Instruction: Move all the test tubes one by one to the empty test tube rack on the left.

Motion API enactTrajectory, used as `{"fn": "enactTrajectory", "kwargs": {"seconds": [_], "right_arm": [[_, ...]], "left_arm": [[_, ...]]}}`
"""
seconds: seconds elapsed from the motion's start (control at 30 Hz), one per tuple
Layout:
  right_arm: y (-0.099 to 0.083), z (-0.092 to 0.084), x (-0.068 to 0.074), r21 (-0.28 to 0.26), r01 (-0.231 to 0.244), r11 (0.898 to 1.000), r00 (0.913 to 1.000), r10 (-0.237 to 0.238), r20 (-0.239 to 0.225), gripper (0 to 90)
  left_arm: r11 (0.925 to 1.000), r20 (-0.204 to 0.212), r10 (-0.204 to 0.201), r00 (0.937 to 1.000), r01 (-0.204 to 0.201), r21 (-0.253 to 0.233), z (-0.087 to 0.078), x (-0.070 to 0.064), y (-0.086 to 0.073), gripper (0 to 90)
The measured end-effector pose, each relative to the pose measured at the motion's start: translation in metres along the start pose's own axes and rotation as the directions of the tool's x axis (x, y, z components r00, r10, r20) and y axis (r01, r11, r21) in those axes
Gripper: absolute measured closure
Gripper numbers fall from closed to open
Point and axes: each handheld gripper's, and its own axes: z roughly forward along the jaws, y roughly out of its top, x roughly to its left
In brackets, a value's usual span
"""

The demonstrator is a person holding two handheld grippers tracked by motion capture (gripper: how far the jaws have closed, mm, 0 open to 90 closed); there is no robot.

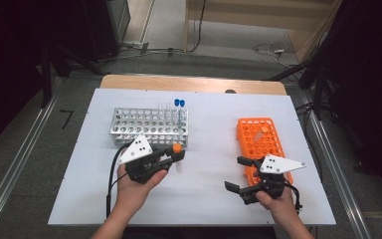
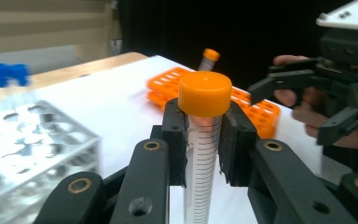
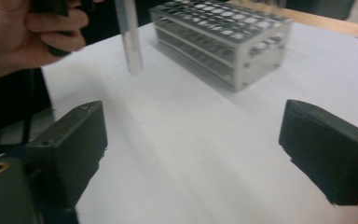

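Two sets of fingers: the left gripper [image 2: 204, 140] clamps the upright orange-capped tube [image 2: 204, 140] just below its cap, while the right gripper [image 3: 193, 154], nearer the orange rack [image 1: 263, 142], gapes empty.

Left tongs [image 2: 204, 133] clamp the orange-capped tube [image 2: 204, 140] (upright) below its cap.

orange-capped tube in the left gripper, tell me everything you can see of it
The tube is a clear plastic cylinder with black graduation marks down its side and a flat orange screw cap. It stands roughly upright, clamped just under the cap between the black pads of the left gripper. It hangs clear of the white table, just in front of the metal rack. It looks empty, though that is hard to tell. Nothing but the pads touches it.
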Motion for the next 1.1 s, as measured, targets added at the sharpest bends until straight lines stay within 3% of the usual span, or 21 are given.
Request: {"fn": "enactTrajectory", "kwargs": {"seconds": [0.23, 0.43, 0.63, 0.93, 1.1], "right_arm": [[-0.01, -0.024, -0.024, -0.026, -0.037, 0.999, 0.996, 0.039, 0.081, 0.6], [-0.017, -0.038, -0.032, -0.032, -0.023, 0.999, 0.9919, 0.027, 0.124, 0.0], [-0.023, -0.047, -0.043, -0.038, -0.053, 0.998, 0.9872, 0.058, 0.148, 0.0], [-0.03, -0.053, -0.056, -0.042, -0.08, 0.996, 0.9802, 0.086, 0.178, 0.0], [-0.032, -0.054, -0.058, -0.047, -0.09, 0.995, 0.9792, 0.097, 0.178, 0.0]], "left_arm": [[0.9996, -0.105, 0.003, 0.9945, -0.006, -0.029, -0.012, 0.027, 0.012, 75.0], [0.9969, -0.147, -0.029, 0.9887, 0.017, -0.076, -0.016, 0.054, 0.019, 75.0], [0.9955, -0.222, -0.018, 0.9749, -0.004, -0.095, -0.01, 0.077, 0.029, 75.0], [0.9913, -0.316, -0.069, 0.9461, 0.029, -0.129, 0.005, 0.111, 0.034, 75.0], [0.9872, -0.344, -0.112, 0.9321, 0.065, -0.145, 0.016, 0.128, 0.032, 74.9]]}}
